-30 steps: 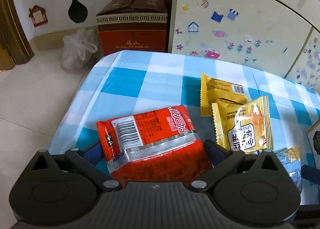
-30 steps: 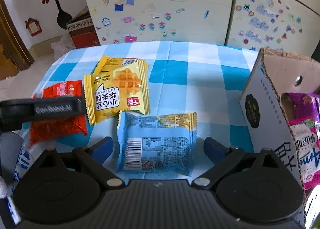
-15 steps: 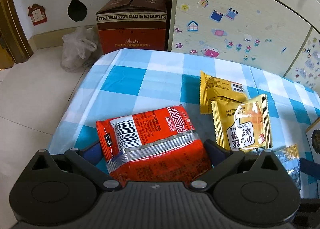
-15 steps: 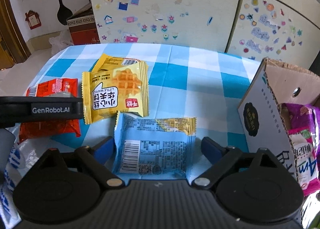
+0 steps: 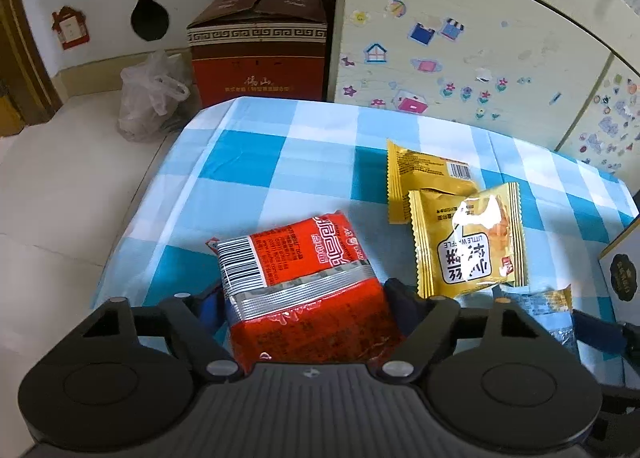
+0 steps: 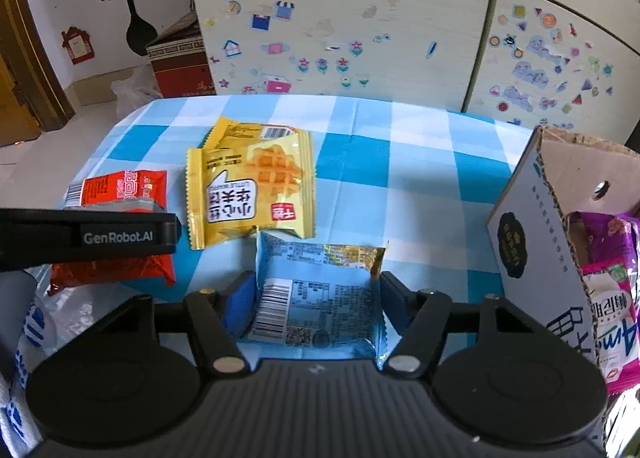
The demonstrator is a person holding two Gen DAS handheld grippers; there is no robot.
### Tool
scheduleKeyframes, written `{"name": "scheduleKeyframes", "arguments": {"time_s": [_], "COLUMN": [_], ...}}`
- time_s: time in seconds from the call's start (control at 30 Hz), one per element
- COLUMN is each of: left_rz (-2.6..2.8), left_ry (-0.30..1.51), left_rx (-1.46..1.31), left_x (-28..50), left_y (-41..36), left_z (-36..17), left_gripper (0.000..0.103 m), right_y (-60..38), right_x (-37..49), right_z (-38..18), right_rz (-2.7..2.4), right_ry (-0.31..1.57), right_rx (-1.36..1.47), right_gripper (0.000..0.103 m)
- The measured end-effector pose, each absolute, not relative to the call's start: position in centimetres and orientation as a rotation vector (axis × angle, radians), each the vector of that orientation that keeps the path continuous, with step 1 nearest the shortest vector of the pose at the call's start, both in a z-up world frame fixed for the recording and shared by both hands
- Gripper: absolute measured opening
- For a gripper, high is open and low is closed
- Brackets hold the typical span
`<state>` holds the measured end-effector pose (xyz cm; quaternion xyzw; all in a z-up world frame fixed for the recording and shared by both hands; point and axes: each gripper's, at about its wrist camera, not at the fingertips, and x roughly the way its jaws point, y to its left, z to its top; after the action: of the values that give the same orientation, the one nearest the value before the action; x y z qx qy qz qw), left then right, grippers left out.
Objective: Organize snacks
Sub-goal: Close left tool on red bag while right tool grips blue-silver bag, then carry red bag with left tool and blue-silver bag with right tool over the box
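A red snack packet lies on the blue-checked tablecloth, and the closing jaws of my left gripper press on its two sides. The jaws of my right gripper are closing too, pinching a light-blue packet whose right edge bends up. Two yellow waffle packets overlap just beyond both grippers. In the right wrist view the left gripper lies across the red packet. An open cardboard box at the right holds pink and purple packets.
A sticker-covered cabinet stands behind the table. A red-brown carton and a plastic bag sit on the floor past the table's left edge. A white printed bag lies at the near left.
Both pairs of jaws have drawn inward onto their packets. The red packet has turned slightly between the left fingers, and the blue packet's sides have buckled. Neither hand has shifted.
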<state>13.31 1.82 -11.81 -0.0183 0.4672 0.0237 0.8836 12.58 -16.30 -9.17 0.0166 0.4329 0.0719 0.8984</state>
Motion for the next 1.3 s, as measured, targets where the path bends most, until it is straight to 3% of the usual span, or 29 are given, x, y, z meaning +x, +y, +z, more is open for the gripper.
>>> {"name": "scheduleKeyframes", "arguments": {"time_s": [1.3], "left_rz": [0.099], "left_ry": [0.879], "left_rx": [-0.006], "left_x": [9.5], "left_y": [1.8], "left_z": [-4.0], "left_gripper": [0.08], "right_y": [-17.4], "right_x": [7.4], "right_z": [0.2], "right_rz": [0.225], "right_ry": [0.752], "right_rx": [0.064], "right_gripper": [0.064]}}
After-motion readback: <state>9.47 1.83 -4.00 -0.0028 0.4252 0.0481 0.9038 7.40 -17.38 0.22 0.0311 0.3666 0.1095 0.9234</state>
